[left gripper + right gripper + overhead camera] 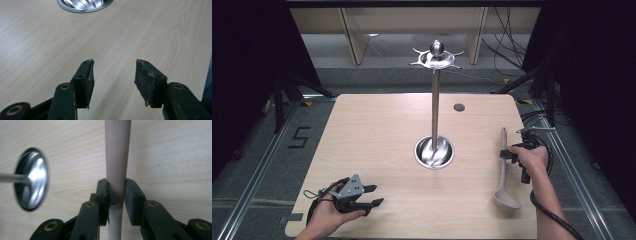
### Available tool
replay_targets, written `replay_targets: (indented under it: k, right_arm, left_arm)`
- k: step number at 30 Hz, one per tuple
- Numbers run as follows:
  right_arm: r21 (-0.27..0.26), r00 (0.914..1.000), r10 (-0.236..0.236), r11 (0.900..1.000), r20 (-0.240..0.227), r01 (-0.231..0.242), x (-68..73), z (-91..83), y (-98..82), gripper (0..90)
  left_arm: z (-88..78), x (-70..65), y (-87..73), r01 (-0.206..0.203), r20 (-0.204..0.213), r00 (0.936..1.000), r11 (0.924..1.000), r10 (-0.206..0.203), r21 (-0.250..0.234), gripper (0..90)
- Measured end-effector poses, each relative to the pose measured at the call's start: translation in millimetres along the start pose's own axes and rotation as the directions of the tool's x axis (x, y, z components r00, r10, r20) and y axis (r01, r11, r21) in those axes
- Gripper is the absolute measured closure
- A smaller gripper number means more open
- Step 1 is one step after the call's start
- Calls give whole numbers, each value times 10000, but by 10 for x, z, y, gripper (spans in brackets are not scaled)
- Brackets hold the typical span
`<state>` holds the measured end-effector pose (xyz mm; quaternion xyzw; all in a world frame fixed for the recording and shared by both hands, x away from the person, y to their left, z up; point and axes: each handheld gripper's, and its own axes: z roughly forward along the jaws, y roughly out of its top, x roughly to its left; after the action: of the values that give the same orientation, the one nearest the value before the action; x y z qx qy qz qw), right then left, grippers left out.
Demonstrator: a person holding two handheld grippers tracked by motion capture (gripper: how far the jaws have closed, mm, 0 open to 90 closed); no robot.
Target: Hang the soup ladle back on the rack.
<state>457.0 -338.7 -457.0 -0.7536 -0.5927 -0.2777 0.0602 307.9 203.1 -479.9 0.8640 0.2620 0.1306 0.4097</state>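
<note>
high view: a beige ladle (503,172) lies near the right edge of the wooden table (377,130), bowl toward the person, handle pointing away. the right gripper (512,152) sits against the upper part of its handle, held from the right by a hand (530,156). a steel utensil stand (435,105) rises from its round base at the table's middle, well left of the ladle. the left gripper (369,196) rests near the front left corner, jaws apart. left gripper view: the left gripper (115,75) stands half open over bare wood with nothing between its pads (147,82); the stand's base rim shows at the top. right gripper view: the right gripper (117,195) is clamped on the ladle's handle (117,157), both pads pressing on it.
</note>
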Motion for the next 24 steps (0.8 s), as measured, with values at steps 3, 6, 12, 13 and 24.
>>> replay_targets:
  k: [3,6,12,13,24]
  right_arm:
    - [-581,9953,-853,9949,-457,826,61,-100,-83,752]
    - [-970,9822,-1663,9827,-870,1578,127,-216,-180,752]
    - [-2692,9020,-4142,8885,-1219,3716,171,-327,-343,751]
    - [-2671,9091,-3920,8993,-1409,3463,220,-380,-402,751]
    - [-4582,7518,-6491,7066,-1163,5392,321,-610,-723,751]
  left_arm:
    - [2,1,3,30,153,9999,10000,-31,38,481]
    - [5,1,1,31,151,9999,10000,-31,27,481]
    - [18,-10,-7,66,-111,9999,9998,-67,-164,480]
    - [14,-5,-6,50,-55,10000,9999,-51,-114,480]
    - [4,1,0,31,115,9999,10000,-31,26,480]
